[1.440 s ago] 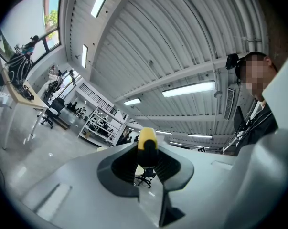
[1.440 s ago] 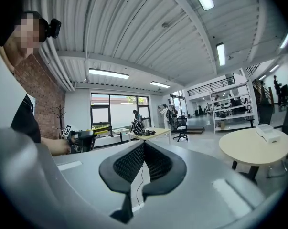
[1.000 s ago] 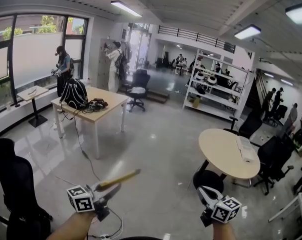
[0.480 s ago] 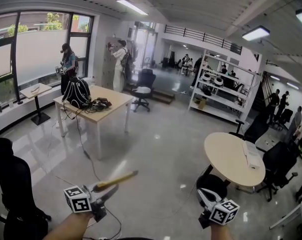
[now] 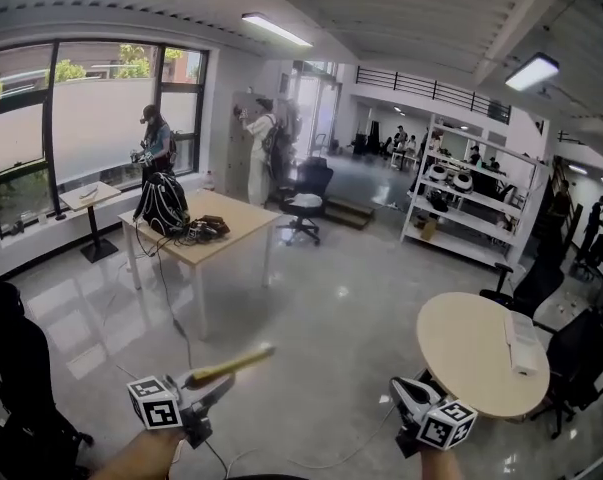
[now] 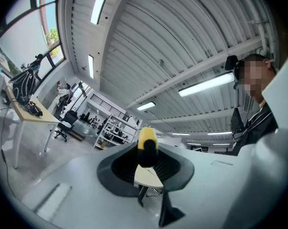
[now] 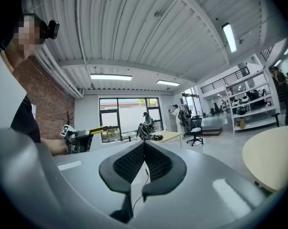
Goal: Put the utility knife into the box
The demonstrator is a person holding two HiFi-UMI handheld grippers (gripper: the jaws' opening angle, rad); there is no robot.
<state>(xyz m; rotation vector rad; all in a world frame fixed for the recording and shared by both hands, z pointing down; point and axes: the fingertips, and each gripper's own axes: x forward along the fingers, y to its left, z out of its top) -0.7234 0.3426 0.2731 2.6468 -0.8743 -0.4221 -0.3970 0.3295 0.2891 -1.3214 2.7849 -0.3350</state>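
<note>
The utility knife point(image 5: 231, 365) has a yellow handle and sticks out forward and to the right from my left gripper point(image 5: 203, 380), which is shut on it at the bottom left of the head view. Looking along the left gripper's jaws, the knife's yellow and black end point(image 6: 147, 147) stands upright between the black pads. My right gripper point(image 5: 399, 388) is held low at the bottom right, shut with nothing in it; its pads point(image 7: 129, 163) meet at the tip. The right gripper view also catches the left gripper point(image 7: 79, 140) with the knife point(image 7: 97, 130). No box shows in any view.
Both grippers hang in the air above a glossy grey floor. A wooden table point(image 5: 243, 226) with a backpack stands ahead on the left, a round table point(image 5: 471, 353) on the right, a black chair point(image 5: 21, 368) at the near left. A cable point(image 5: 301, 458) runs across the floor.
The head view has swung left, so the room has slid right in the picture. Both grippers keep about the same places, and the knife stays in the left one.
</note>
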